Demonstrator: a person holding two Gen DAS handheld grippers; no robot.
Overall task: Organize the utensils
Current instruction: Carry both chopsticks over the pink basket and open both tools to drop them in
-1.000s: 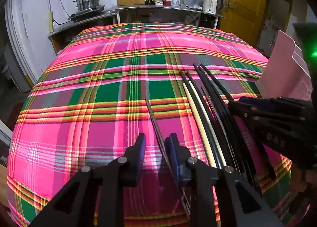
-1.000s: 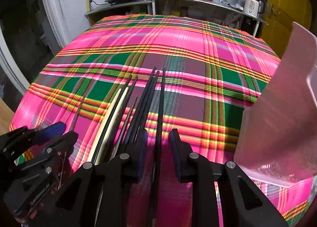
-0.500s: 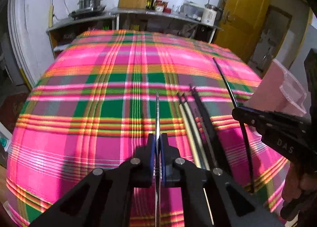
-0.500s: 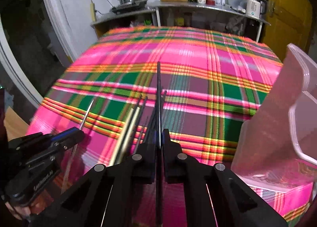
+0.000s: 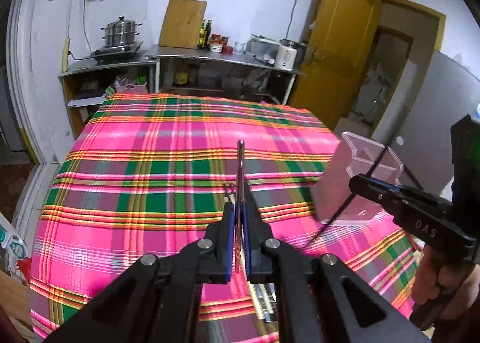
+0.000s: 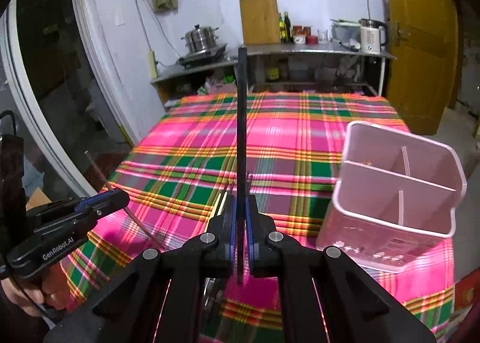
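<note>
My left gripper (image 5: pixel 237 211) is shut on a thin metal chopstick (image 5: pixel 240 163) that points up and away above the plaid tablecloth (image 5: pixel 150 193). My right gripper (image 6: pixel 239 208) is shut on a black chopstick (image 6: pixel 241 121), held upright and clear of the table. The pink divided utensil holder (image 6: pixel 390 199) stands to the right of the right gripper; it also shows in the left wrist view (image 5: pixel 354 169). The remaining chopsticks (image 6: pixel 220 203) lie on the cloth under the right gripper, mostly hidden. The right gripper (image 5: pixel 375 190) shows at the right of the left wrist view, the left gripper (image 6: pixel 105 202) at the left of the right wrist view.
A steel counter (image 5: pixel 210 55) with a pot, cutting board, bottles and a kettle stands beyond the table's far edge. A yellow door (image 5: pixel 339 52) is at the back right. The table's left edge drops to the floor beside a white door frame (image 6: pixel 99 97).
Both grippers closed on one chopstick each and have lifted them off the cloth. The views have risen and tilted, so the holder's open top is now seen.
</note>
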